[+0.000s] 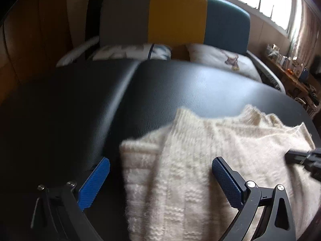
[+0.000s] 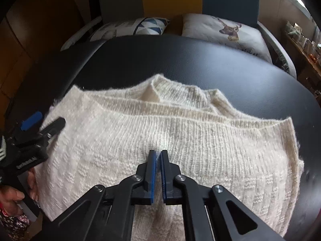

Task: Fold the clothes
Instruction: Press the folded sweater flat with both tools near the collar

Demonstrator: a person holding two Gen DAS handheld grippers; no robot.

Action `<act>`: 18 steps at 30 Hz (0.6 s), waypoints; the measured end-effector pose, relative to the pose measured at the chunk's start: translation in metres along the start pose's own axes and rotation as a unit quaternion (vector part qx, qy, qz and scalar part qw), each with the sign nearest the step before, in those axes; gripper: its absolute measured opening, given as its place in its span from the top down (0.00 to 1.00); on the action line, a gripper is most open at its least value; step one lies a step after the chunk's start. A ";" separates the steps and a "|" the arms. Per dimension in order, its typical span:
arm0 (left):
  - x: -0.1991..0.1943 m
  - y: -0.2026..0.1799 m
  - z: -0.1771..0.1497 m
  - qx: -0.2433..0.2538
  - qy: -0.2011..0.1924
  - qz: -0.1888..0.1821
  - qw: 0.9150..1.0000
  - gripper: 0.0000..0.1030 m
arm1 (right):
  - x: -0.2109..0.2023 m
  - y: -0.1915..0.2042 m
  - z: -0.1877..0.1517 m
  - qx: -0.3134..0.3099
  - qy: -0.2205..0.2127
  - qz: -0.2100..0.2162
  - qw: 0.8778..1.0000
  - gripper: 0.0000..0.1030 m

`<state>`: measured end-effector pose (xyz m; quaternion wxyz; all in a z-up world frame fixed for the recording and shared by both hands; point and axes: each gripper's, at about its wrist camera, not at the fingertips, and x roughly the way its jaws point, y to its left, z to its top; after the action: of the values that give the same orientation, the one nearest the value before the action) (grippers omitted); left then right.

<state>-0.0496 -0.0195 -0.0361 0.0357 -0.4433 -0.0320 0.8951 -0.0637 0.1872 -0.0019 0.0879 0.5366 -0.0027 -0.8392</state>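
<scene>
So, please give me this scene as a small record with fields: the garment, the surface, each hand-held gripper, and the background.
garment: cream knit sweater, lying folded in layers
surface: black padded table
left hand-held gripper: open, fingers straddling the sweater's left edge
right hand-held gripper: nearly shut, low over the sweater's middle; whether it pinches fabric cannot be told
background: pillows and a grey, yellow and blue headboard
</scene>
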 end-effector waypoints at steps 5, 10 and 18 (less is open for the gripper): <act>0.003 0.006 -0.004 -0.023 0.009 -0.015 1.000 0.00 | -0.011 0.008 0.011 -0.008 -0.039 -0.015 0.999 0.98; 0.004 0.008 -0.007 -0.033 0.014 -0.023 0.999 0.00 | -0.006 0.012 0.025 -0.010 -0.062 -0.029 0.998 1.00; -0.009 0.004 0.000 -0.052 0.026 -0.056 0.997 0.00 | 0.012 0.012 0.026 -0.002 -0.020 0.010 1.000 0.77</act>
<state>-0.0447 -0.0245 -0.0295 0.0629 -0.4655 -0.1024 0.8768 -0.0908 0.1711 -0.0007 0.0970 0.5191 -0.0081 -0.8491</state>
